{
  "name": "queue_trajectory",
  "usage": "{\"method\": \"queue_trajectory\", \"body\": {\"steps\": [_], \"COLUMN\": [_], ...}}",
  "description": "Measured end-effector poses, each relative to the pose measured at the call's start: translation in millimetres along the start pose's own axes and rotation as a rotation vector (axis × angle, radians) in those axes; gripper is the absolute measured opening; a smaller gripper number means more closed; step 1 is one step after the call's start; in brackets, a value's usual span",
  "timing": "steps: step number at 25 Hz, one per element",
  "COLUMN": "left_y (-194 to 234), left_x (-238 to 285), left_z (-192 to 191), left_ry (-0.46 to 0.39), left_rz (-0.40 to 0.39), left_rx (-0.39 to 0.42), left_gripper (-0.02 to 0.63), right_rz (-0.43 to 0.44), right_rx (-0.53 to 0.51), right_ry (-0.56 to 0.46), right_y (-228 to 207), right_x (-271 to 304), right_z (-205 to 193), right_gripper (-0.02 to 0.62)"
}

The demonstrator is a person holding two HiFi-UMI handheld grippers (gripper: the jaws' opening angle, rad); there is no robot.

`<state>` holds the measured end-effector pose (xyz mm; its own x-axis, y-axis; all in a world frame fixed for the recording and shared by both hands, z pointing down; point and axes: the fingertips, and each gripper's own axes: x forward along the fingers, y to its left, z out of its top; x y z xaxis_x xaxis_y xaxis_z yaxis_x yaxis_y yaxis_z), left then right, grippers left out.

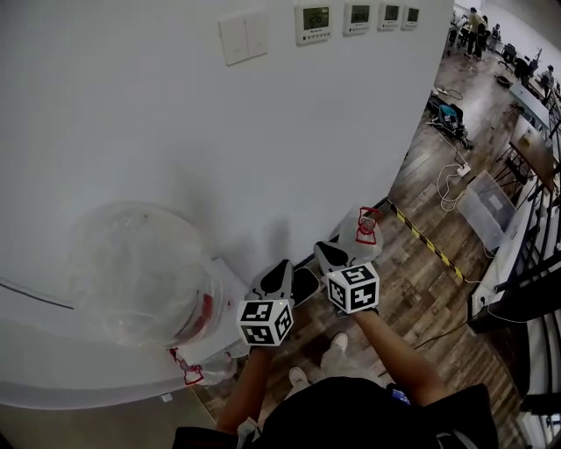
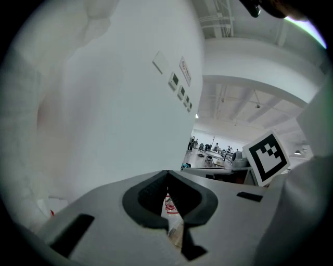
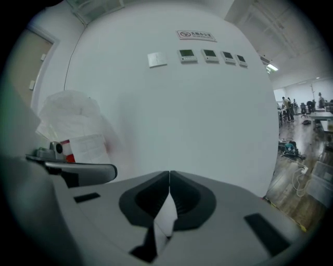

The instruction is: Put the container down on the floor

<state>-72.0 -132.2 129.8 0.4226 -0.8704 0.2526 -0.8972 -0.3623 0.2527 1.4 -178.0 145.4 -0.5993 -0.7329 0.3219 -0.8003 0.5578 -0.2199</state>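
A small clear container [image 1: 365, 230] with a red latch stands on the wooden floor by the curved white wall. My right gripper [image 1: 327, 252] is shut and empty just left of it and above it, its tips [image 3: 169, 173] meeting in the right gripper view. My left gripper [image 1: 281, 267] hangs beside it, also shut with nothing held, tips together [image 2: 167, 173]; a bit of red-marked plastic [image 2: 170, 204] shows through the gap below them. A larger clear container [image 1: 140, 272] under a plastic bag, with a red clip [image 1: 189, 374], sits at the left against the wall.
The curved white wall [image 1: 175, 131] with switches and thermostats [image 1: 313, 21] fills the space ahead. A yellow-black striped floor strip [image 1: 429, 243], cables and a clear bin [image 1: 486, 206] lie to the right. My feet [image 1: 335, 352] are on the wooden floor.
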Motion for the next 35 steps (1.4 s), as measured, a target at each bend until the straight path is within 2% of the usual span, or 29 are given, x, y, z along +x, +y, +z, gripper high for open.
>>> {"method": "queue_trajectory", "body": {"steps": [5, 19, 26, 35], "left_y": [-16, -52, -66, -73], "left_x": [-29, -109, -125, -132], "left_z": [13, 27, 16, 23], "left_ry": [-0.032, -0.118, -0.123, -0.164], "left_rz": [-0.033, -0.072, -0.097, -0.066], "left_rx": [0.043, 0.097, 0.093, 0.061], "left_gripper": [0.015, 0.015, 0.015, 0.015], "right_rz": [-0.008, -0.042, -0.049, -0.021], "right_rx": [0.008, 0.026, 0.009, -0.024], "right_ry": [-0.042, -0.143, -0.142, -0.138], "right_y": [23, 79, 93, 93], "right_x": [-25, -97, -114, -128], "right_z": [8, 8, 0, 5], "right_gripper": [0.031, 0.031, 0.031, 0.031]}}
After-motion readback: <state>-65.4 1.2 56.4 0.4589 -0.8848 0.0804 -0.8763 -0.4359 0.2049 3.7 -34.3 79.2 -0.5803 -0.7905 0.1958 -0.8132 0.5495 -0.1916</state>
